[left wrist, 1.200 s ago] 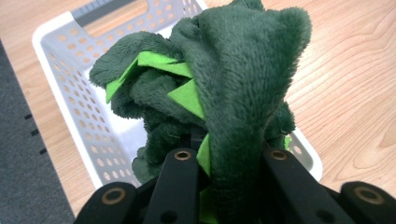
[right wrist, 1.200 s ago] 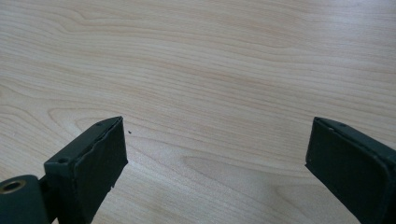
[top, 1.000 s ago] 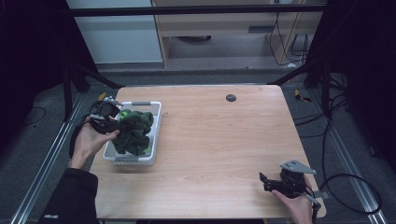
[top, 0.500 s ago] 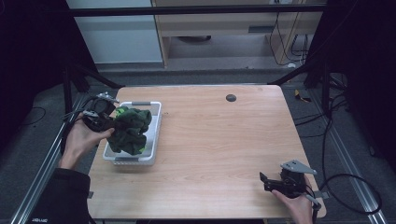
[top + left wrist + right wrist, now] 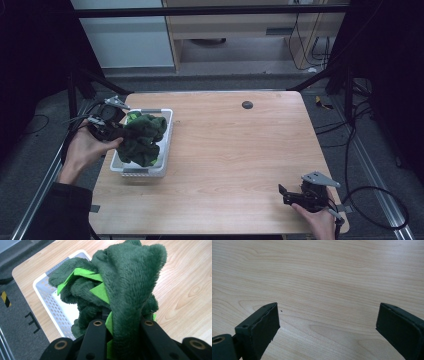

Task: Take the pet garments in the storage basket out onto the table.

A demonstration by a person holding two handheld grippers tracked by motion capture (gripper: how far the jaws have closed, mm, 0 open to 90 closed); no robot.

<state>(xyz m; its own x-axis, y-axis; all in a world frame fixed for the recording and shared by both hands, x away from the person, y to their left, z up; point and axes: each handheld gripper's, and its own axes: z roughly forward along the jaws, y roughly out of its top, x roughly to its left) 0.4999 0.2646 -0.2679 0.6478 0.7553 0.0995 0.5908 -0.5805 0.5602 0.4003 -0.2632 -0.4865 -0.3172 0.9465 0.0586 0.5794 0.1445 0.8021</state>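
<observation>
Over the left end of the wooden table [image 5: 235, 160], the left gripper [image 5: 111, 131] has its two jaws squeezed tight on a dark green plush toy [image 5: 142, 140]. The toy is fluffy, with bright green felt bits [image 5: 98, 291] poking out. It hangs partly inside the white basket [image 5: 167, 132] and partly above it (the basket has lots of little holes in its walls). The basket sits near the table's left edge.

The toy looks soft and floppy and very light. It squashes when pinched, so it should not break. A thin fold could slip out of the jaws, so I think a thick bunch near the toy's middle is the best place to hold. The loose parts may droop and catch on the basket's rim.

Far from the basket, at the table's near right corner, the right gripper [image 5: 300, 196] rests low with its jaws wide apart. Nothing is between them, just bare wood.
</observation>
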